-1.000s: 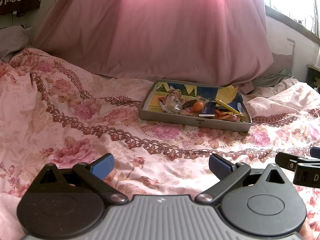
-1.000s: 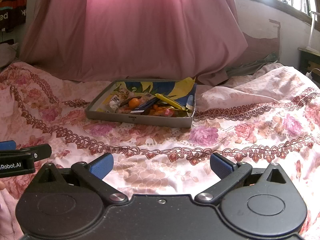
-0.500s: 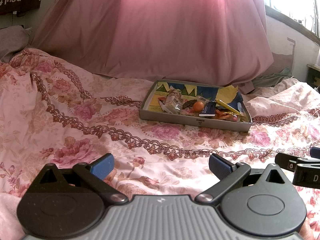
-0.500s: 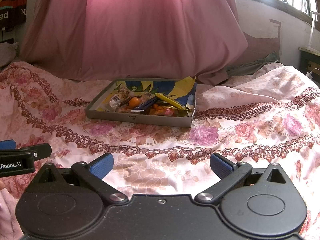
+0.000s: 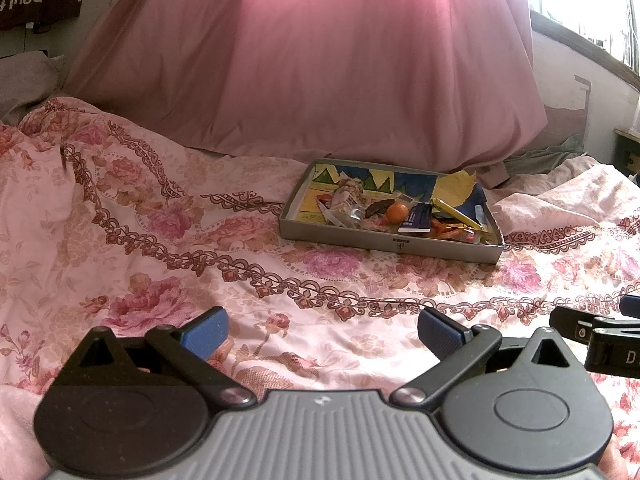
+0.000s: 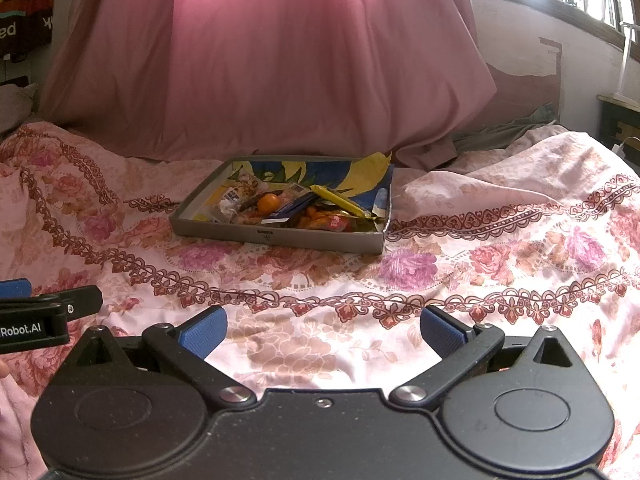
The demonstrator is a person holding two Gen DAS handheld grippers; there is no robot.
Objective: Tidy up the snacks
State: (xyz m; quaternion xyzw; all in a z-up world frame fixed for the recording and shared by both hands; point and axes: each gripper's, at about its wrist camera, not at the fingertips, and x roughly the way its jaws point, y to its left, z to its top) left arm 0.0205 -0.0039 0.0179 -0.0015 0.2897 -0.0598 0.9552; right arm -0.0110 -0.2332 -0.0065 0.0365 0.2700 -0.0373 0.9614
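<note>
Snacks [image 6: 296, 208] ahead; left gripper [image 5: 320, 332], right gripper [image 6: 322, 330] wide, empty.

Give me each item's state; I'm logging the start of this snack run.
left gripper: open, empty, above the bedspread.
right gripper: open, empty, above the bedspread.
grey tray: flat on the bed, lidless, snacks piled loosely inside.
orange fruit: whole, in the pile.
yellow wrapper bar: sealed, lying slanted on top.
dark blue packet: lying flat beside the fruit.
</note>
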